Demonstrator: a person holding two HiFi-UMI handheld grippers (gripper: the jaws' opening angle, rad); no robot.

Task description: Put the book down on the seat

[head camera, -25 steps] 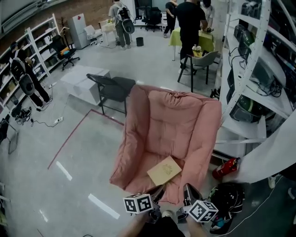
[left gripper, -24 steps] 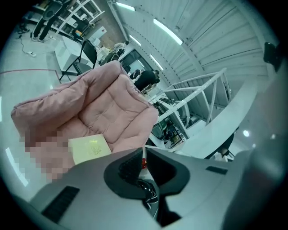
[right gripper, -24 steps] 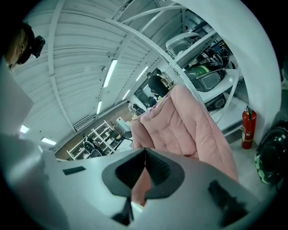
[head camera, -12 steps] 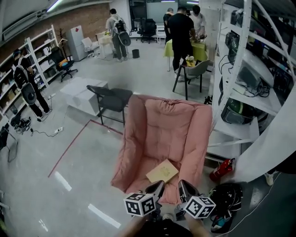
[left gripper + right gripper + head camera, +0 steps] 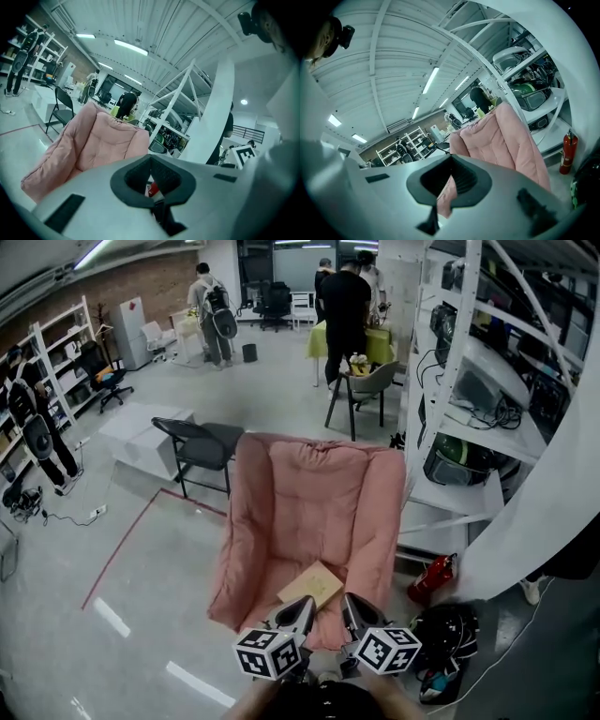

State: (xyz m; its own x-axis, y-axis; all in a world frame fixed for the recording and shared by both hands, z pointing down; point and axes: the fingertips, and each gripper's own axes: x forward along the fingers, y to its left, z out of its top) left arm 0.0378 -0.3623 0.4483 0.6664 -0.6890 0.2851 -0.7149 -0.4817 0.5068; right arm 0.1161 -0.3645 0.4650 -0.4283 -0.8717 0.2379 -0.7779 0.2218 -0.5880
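two closed, empty tools held low in front of a pink chair [image 5: 314,493], with a book [image 5: 311,585] lying on its seat [image 5: 265,579]
the left gripper [image 5: 302,607] and right gripper [image 5: 349,606] sit side by side at the bottom of the head view, marker cubes nearest the person, tips pointing at the chair. in each gripper view the jaws meet at the tips with nothing gripped, leaving only a thin slit below. the tan book lies flat on the seat just beyond the tips, nearer the left gripper, held by neither. a red fire extinguisher [image 5: 429,579] stands on the floor out to the right of the right gripper, below a white rack [image 5: 473,404]. a black folding chair [image 5: 202,442] stands far ahead and left of the left gripper, behind the pink chair, and people stand further off
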